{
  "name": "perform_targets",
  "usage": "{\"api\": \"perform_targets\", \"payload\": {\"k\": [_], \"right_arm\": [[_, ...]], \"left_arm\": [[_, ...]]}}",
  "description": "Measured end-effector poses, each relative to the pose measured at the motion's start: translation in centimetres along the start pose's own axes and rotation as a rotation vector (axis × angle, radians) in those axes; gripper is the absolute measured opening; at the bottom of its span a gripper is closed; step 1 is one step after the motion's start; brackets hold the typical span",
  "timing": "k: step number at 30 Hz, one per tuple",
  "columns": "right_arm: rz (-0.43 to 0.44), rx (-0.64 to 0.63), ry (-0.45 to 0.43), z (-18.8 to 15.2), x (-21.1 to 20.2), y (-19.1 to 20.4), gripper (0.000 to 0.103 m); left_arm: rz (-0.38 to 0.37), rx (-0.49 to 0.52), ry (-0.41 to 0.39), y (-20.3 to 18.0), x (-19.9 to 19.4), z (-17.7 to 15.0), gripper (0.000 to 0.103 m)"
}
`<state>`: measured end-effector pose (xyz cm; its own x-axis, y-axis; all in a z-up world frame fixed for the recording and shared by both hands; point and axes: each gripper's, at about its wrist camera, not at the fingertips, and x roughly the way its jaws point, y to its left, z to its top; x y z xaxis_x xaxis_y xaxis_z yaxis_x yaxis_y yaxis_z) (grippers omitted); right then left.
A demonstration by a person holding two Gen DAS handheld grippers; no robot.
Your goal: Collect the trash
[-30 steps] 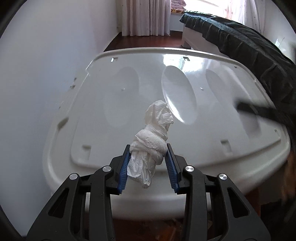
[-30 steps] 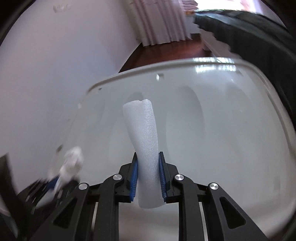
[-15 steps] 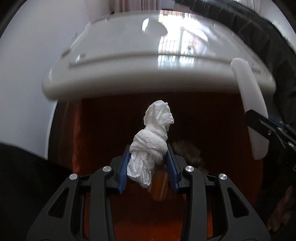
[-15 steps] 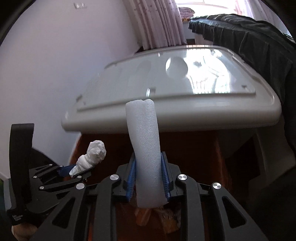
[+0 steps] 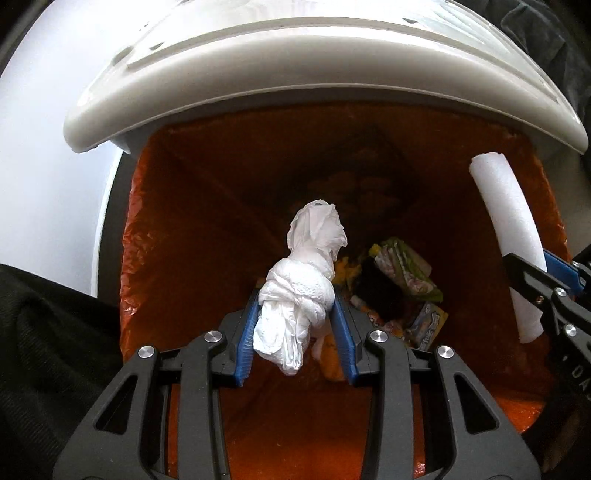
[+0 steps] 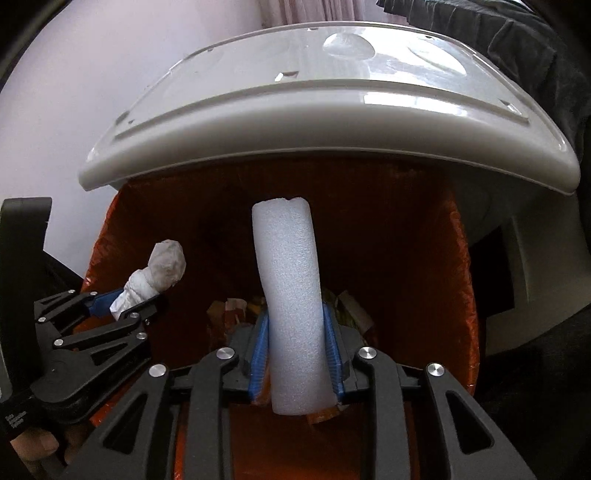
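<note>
Two black hand-held grippers with blue ribbed pads hang side by side above the open mouth of a white plastic trash bin (image 5: 110, 206) lined with a crinkled orange bag (image 5: 155, 236), both tilted steeply down into it. The left gripper (image 5: 295, 325) is clamped on a twisted wad of white tissue paper (image 5: 303, 284); the blue pads press against the wad's knotted middle, one loose end pokes up past the fingertips and another hangs below them. The right gripper (image 6: 297, 350) has a white foam tube (image 6: 290, 295) standing upright between its pads, and its jaws are opening; the pads look as though they are touching the tube's sides, though the fisheye view is too close to say how firmly. In the left wrist view the foam tube (image 5: 509, 229) shows at the right edge over the bag's rim, and in the right wrist view the tissue wad (image 6: 155, 273) shows at the left, over the bag's left rim. Neither piece has been dropped. At the bottom of the bag lie crumpled colourful snack wrappers (image 5: 406, 280), green, yellow and printed. The bin's glossy white hinged lid (image 6: 332, 99) stands raised behind the opening. A dark cloth (image 6: 517, 33) lies beyond the lid at the upper right, and a plain pale wall (image 6: 92, 74) fills the left
</note>
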<state>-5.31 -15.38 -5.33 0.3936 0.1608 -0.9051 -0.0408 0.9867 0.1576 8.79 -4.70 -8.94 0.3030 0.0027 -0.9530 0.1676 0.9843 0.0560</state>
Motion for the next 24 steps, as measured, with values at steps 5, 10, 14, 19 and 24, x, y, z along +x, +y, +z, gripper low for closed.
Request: {"api": "perform_targets", "payload": {"k": [5, 10, 14, 19, 24], "right_arm": [[-0.063, 0.037, -0.06, 0.0, -0.9, -0.7, 0.071], [-0.117, 0.127, -0.169, -0.2, -3.2, -2.9, 0.076], [-0.151, 0.184, -0.25, -0.1, -4.6, -4.0, 0.086], [-0.181, 0.158, -0.289, 0.2, -4.9, -3.1, 0.096], [-0.247, 0.081, -0.304, 0.2, -4.8, -1.5, 0.097]], "left_arm": [[0.028, 0.002, 0.024, -0.1, 0.1, -1.1, 0.091], [0.011, -0.013, -0.005, 0.4, -0.5, -0.9, 0.091], [0.0, -0.023, -0.053, 0.8, -1.5, -1.2, 0.091], [-0.036, -0.044, -0.196, 1.5, -4.7, -1.2, 0.091], [-0.031, -0.05, -0.26, 1.4, -6.6, -0.5, 0.091]]}}
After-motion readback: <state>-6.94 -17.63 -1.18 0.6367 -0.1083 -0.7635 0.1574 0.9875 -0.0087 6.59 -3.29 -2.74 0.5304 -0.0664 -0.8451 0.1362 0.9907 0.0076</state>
